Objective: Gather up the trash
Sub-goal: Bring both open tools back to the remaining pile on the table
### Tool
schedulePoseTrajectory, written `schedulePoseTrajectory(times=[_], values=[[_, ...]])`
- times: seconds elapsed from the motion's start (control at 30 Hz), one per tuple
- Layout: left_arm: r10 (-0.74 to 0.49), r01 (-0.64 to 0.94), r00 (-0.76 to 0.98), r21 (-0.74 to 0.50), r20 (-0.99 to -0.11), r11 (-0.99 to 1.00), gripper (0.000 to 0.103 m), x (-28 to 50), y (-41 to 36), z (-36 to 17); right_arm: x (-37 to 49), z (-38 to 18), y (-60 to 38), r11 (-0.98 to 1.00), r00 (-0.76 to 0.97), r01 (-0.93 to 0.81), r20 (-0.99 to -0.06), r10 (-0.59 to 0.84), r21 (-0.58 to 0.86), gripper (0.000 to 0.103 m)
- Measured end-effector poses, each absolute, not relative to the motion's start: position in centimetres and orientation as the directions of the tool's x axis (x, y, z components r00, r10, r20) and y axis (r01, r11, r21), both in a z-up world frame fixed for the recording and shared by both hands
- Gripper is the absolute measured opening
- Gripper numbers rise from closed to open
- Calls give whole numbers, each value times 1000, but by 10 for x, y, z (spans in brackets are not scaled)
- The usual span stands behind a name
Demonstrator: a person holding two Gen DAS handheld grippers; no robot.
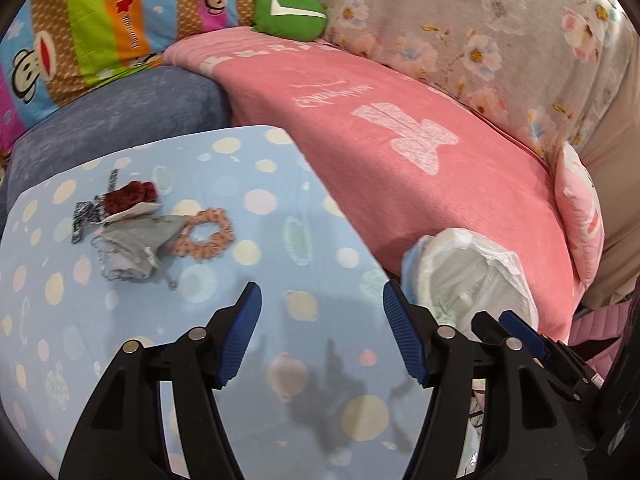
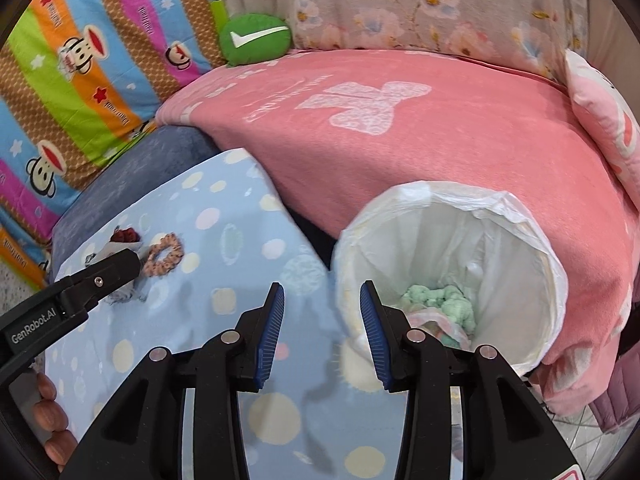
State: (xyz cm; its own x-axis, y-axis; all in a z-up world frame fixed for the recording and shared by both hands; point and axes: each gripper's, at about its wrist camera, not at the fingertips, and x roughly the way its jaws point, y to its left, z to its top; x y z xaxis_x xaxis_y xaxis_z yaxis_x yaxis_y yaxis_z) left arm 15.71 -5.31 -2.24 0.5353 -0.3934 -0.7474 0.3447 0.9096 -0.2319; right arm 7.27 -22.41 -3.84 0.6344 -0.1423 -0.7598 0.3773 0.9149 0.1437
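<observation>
Left wrist view: the left gripper hangs over a light blue dotted sheet, its blue pads spread wide with nothing between them. Beyond it and to the left, a small heap of trash lies on the sheet: a dark red crumpled piece on top, a grey crumpled cloth-like piece under it, and a peach scrunchie ring touching the heap's right side. Right of the gripper stands a bin lined with a white bag, tight against a pink blanket. Part of the right gripper shows just in front of the bin. A green cushion sits at the blanket's far end.

Right wrist view: the right gripper hovers at the near left rim of the bin, pads spread and empty. Inside the bin lie a mint-green fluffy wad and some pinkish wrapping under it. Left of the bin, on the sheet, the left gripper reaches to the trash heap, hiding most of it; the scrunchie ring lies just beside its tip and the red piece just beyond it. Whether it touches the heap cannot be told.
</observation>
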Motion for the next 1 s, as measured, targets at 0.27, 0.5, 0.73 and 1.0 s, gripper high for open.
schedulePoseTrajectory(times=[0.27, 0.5, 0.73, 1.0], values=[[-309, 202, 561, -236, -768, 951, 70, 174, 15, -40, 97, -40, -174, 947, 635, 295, -767, -93, 130, 46], [-236, 77, 557, -233, -797, 969, 70, 188, 75, -61, 120, -47, -128, 967, 633, 209, -774, -22, 144, 46], [-180, -3, 552, -218, -814, 976, 70, 198, 122, -80, 152, -63, -80, 977, 613, 118, -787, 68, 176, 46], [-141, -83, 529, -216, -837, 973, 70, 215, 168, -102, 196, -80, -36, 977, 587, 49, -798, 139, 206, 46]])
